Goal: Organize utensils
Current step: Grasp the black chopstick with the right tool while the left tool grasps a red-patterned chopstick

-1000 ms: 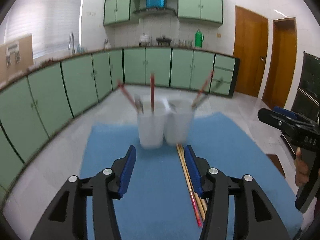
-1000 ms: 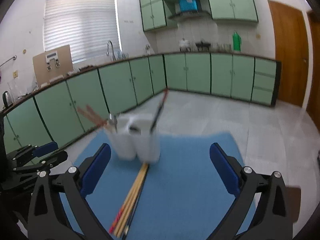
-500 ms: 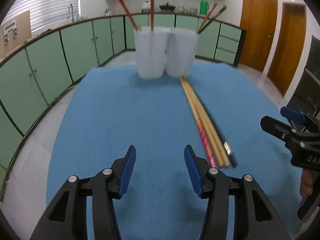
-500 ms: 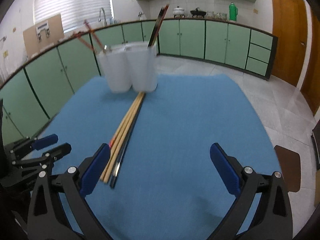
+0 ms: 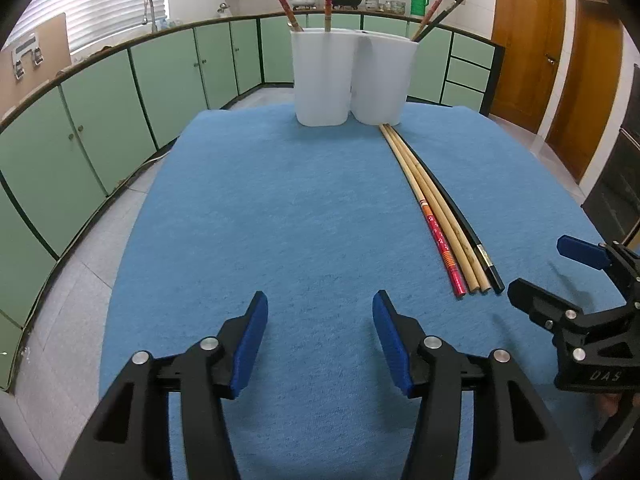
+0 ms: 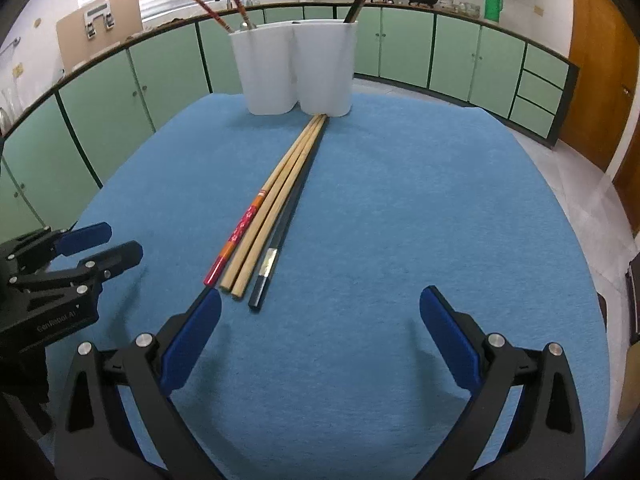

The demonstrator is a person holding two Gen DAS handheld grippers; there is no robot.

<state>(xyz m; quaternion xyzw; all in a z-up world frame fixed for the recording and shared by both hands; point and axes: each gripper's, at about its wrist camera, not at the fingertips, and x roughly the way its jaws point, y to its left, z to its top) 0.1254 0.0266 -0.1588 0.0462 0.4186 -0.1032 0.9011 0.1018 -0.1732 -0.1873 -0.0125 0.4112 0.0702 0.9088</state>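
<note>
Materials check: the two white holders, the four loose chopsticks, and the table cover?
White holders: likely matte plastic, smooth and slightly translucent.
Two tan chopsticks: probably bamboo or wood, unpainted and dull.
Red-patterned chopstick: tan shaft, printed or lacquered end.
Black chopstick: glossy, metallic band; material unclear.
Blue cover: fuzzy fabric.

Even, bright indoor light, sharp focus, soft shadows, strong fisheye bending with dark corners.
</note>
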